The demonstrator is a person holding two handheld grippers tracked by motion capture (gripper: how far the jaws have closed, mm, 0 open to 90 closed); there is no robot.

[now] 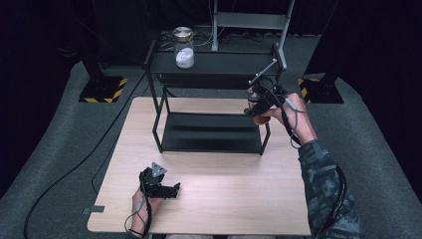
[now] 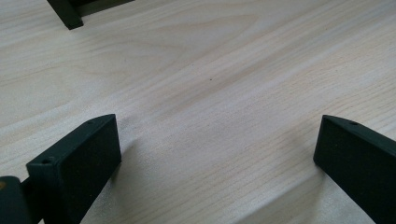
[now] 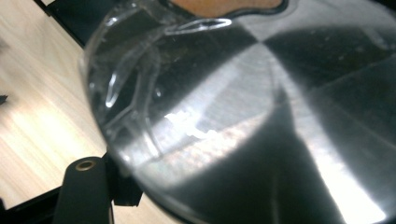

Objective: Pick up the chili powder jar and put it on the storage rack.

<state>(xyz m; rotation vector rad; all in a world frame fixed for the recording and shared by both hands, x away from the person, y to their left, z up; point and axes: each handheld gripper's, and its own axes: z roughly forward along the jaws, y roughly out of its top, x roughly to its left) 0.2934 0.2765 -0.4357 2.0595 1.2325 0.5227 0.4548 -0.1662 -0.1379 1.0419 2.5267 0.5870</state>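
A glass jar [image 1: 254, 101] with a brushed metal lid [image 3: 280, 116] is held up at the right end of the black two-tier shelf [image 1: 214, 132], between its two levels. My right gripper [image 1: 259, 102] is shut on it; one black finger [image 3: 86, 186] shows at the jar's glass side, and the other is hidden behind the jar. A second jar [image 1: 184, 48], gold-lidded with white contents, stands on the shelf's top level at the left. My left gripper [image 1: 164, 188] rests low on the wooden table [image 2: 210, 79] near the front, open with bare wood between its fingers [image 2: 79, 158].
The shelf's front left leg [image 2: 65, 14] stands on the table beyond the left gripper. The shelf's lower level [image 1: 211, 130] is bare. A metal frame [image 1: 249, 22] and black stands with yellow striped bases [image 1: 102, 89] stand on the grey floor behind the table.
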